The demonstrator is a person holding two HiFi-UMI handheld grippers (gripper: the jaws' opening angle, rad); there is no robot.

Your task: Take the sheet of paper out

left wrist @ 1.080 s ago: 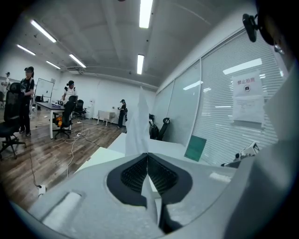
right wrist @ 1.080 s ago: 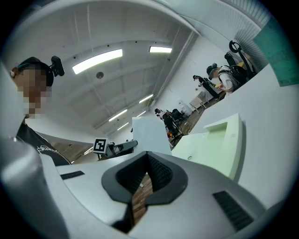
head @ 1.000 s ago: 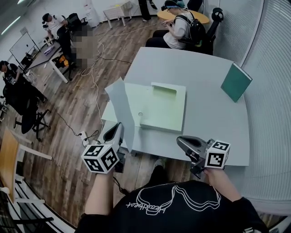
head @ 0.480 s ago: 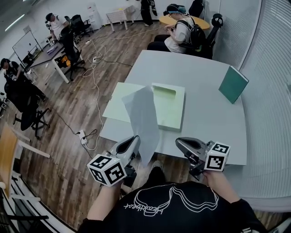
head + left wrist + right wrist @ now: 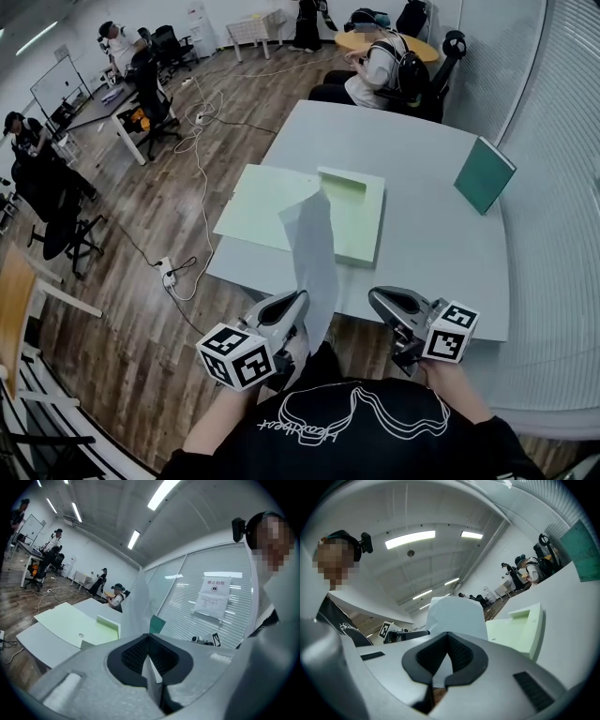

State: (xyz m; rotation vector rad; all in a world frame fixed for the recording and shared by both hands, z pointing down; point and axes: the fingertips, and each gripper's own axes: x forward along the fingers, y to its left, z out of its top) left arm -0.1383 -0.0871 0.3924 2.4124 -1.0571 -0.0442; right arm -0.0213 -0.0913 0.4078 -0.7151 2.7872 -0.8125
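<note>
Head view: sheet of paper [image 5: 312,248] is out of the light-green folder [image 5: 267,206] and up in the air, pinched at its lower end by the left gripper [image 5: 291,307] just off the near edge of the tabletop [image 5: 422,234]. Left gripper view confirms it: pads clenched on the sheet's bottom edge, paper standing up out of the jaws. Sheet's long axis runs from the gripper up and away, twd the folder, w/ a slight curl. Its far end overlaps the folder in this view, but it looks clear of it, not touching. Folder lies open and flat on the tabletop, flap to the left, tray part to the right. Right gripper [image 5: 380,302] sits just right of the sheet, apart from it, jaws closed on nothing. Its own view shows pads together and the paper only as backdrop. Teal book [image 5: 485,173] is propped at the far right, well apart, not involved. Judgement: removal approx. done, and the left hand owns the sheet. Any set-down would have to go fwd onto bare tabletop, w/ the free top end leading. Risk: a floppy sheet held at one end may fold or catch the folder's raised edge.
</note>
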